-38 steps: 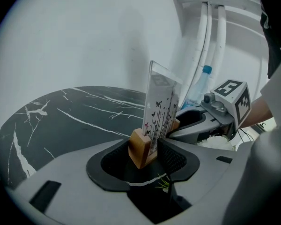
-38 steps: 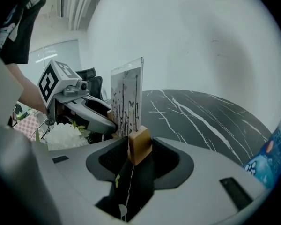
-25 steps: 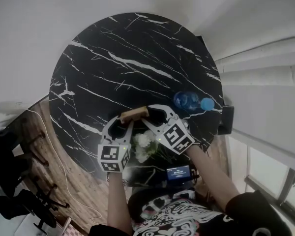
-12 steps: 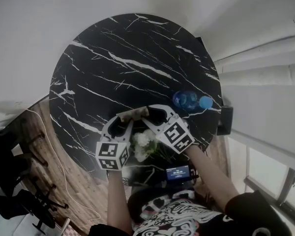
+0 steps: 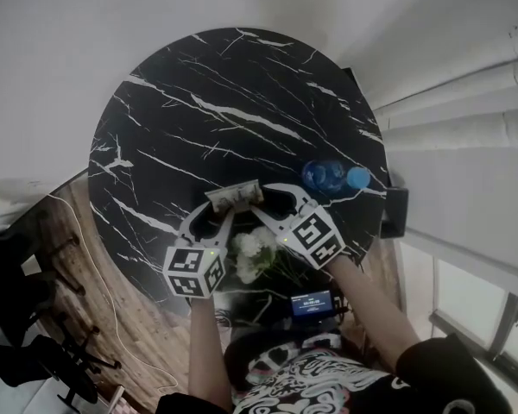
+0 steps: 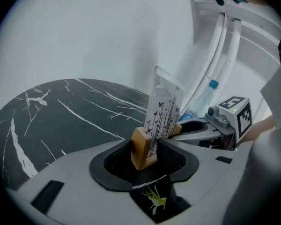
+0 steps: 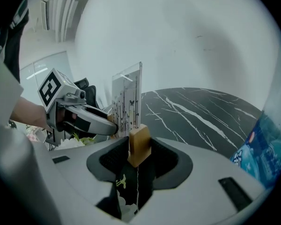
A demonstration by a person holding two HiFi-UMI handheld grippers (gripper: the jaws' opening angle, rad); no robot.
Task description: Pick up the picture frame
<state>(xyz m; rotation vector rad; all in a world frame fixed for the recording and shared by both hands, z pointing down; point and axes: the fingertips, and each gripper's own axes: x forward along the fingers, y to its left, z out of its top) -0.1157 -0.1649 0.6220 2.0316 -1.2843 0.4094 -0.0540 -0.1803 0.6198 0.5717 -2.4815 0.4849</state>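
The picture frame (image 5: 234,195) is a clear upright panel with butterfly and grass print, set in a wooden base bar. It hangs above the near edge of the round black marble table (image 5: 207,102). My left gripper (image 5: 222,215) is shut on the bar's left end; in the left gripper view the wooden block (image 6: 143,148) sits clamped between the jaws with the panel (image 6: 165,111) rising above. My right gripper (image 5: 261,209) is shut on the right end, the block (image 7: 139,145) pinched between its jaws and the panel (image 7: 127,97) standing behind.
A blue plastic water bottle (image 5: 332,178) lies on the table's right side, close to the right gripper. White flowers (image 5: 255,253) with green leaves are below the grippers, near the person's body. A dark object (image 5: 397,210) hangs off the table's right edge. White pipes (image 6: 220,46) run up the wall.
Both grippers have lifted the frame; it has tipped from showing its wooden bar to showing its printed panel, and the left gripper has shifted slightly left.
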